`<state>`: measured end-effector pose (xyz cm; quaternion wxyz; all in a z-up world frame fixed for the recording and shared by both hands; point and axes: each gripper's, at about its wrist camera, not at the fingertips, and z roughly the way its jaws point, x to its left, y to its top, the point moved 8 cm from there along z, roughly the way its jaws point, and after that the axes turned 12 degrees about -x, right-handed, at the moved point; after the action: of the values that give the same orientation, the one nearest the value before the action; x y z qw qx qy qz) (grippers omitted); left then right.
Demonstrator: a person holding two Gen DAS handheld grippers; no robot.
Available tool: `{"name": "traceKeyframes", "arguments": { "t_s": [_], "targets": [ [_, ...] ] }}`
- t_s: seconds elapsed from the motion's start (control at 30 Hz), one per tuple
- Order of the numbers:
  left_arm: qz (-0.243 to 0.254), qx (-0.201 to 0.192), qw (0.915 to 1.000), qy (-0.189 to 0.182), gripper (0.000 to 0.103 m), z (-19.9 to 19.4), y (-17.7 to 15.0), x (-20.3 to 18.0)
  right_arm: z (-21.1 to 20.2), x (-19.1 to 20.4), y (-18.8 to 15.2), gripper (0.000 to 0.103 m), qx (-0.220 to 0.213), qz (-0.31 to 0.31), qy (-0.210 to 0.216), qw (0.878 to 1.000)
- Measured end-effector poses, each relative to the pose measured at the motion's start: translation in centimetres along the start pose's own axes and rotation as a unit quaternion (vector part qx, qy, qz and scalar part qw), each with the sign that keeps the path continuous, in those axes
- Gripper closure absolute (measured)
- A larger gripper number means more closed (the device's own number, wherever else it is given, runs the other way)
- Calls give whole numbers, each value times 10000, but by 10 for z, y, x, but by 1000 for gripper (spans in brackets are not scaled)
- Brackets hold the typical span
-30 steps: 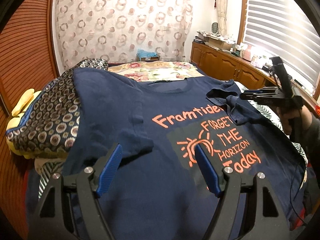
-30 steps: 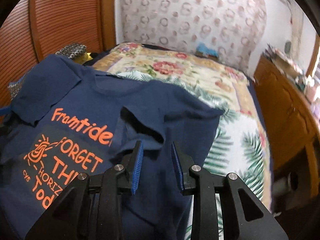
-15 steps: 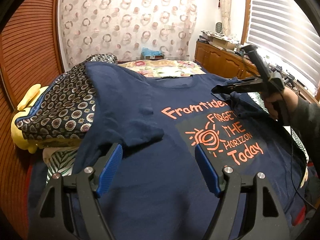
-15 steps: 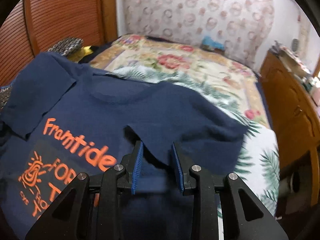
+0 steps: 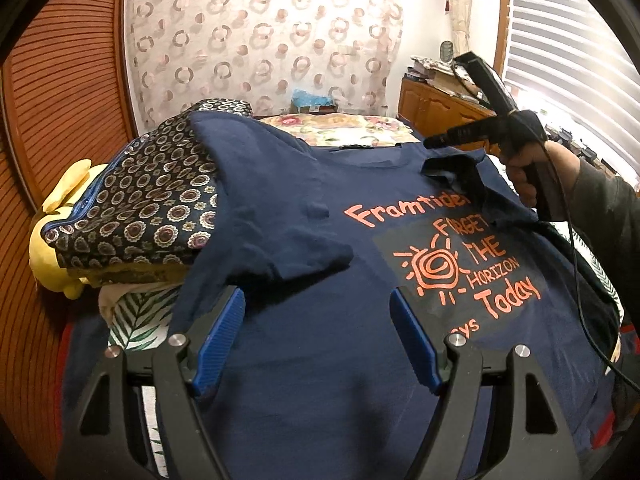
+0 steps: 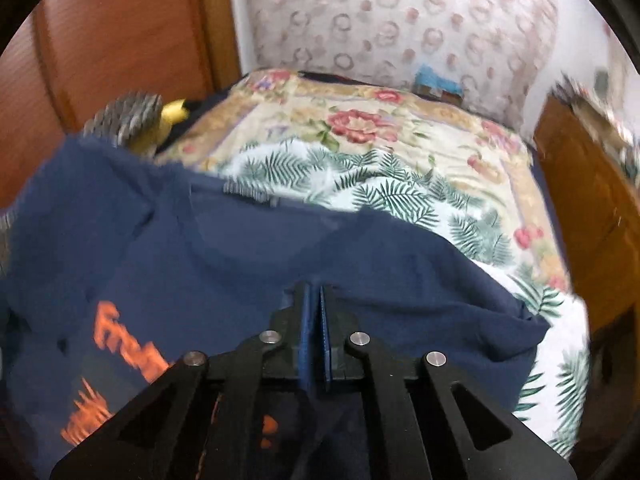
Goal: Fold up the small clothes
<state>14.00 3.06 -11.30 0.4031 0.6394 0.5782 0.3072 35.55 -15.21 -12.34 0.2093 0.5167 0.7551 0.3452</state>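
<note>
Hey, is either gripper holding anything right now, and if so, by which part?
The right gripper, jaws closing, pinches the navy T-shirt by its sleeve edge. The left gripper is open, holding nothing.

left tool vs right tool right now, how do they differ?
Left tool: jaws wide apart, nothing between them, over the flat middle of the navy T-shirt. Right tool: jaws closing, nearly together, by the shirt's sleeve, which stands lifted off the print; the blur hides whether cloth is pinched. Shared: black frames, blue ribbed pads, both pointing down at the same shirt.
</note>
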Motion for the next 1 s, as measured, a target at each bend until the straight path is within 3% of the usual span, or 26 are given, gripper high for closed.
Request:
{"name": "traceKeyframes", "arguments": {
  "t_s": [0.13, 0.33, 0.57, 0.77, 1.0],
  "targets": [
    [18, -14, 10000, -7, 28, 0, 1, 0, -8, 6, 15, 62, -195, 13, 120, 9997],
    [21, -42, 10000, -41, 28, 4, 7, -6, -30, -1, 12, 62, -264, -170, 1, 9995],
    [16, -52, 9999, -107, 28, 3, 5, -12, -77, -15, -43, 62, -183, -234, -10, 9996],
    [11, -60, 9998, -173, 28, 4, 5, -23, -102, 11, -90, 66, -24, -323, 435, 9985],
    [77, -41, 9999, -129, 28, 8, 7, -27, -95, 39, -116, 66, 202, -454, 729, 9961]
  ]
}}
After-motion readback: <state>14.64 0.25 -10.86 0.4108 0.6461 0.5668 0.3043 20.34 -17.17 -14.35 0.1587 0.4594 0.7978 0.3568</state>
